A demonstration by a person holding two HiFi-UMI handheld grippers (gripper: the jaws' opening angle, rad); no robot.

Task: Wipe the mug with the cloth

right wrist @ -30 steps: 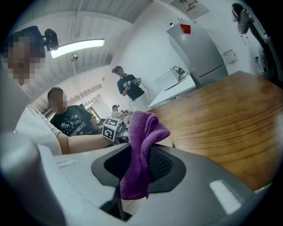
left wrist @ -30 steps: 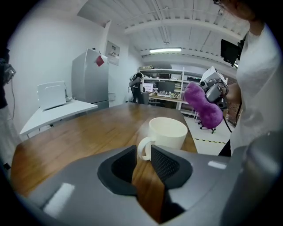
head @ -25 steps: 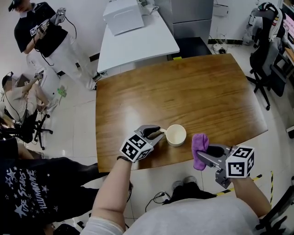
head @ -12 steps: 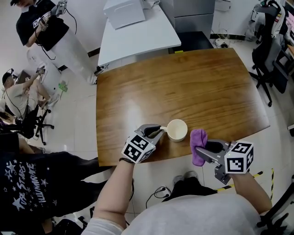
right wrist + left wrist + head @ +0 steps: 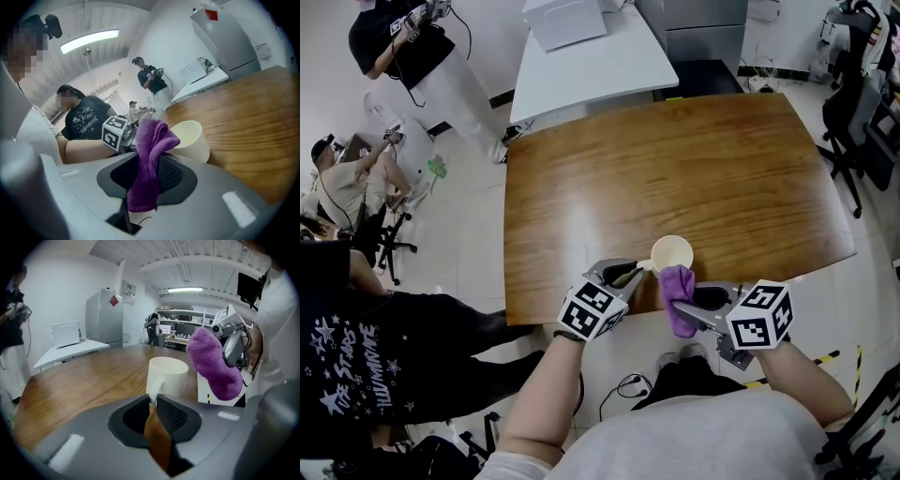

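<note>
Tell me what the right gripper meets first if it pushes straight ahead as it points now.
The mug: the purple cloth clamped in the right gripper would likely press against its side near the rim, though depth is hard to judge.

Grey left gripper [image 5: 630, 272], right gripper [image 5: 689, 300], black-white marker cubes [image 5: 592, 312], grey shirt [image 5: 703, 441]

Cream mug [image 5: 672, 253], centre frame; purple cloth [image 5: 678, 298] just below; table [image 5: 675, 159] glossy brown wood grain; left gripper [image 5: 628, 273], right gripper [image 5: 692, 302] grey, cubes black-and-white square markers.
</note>
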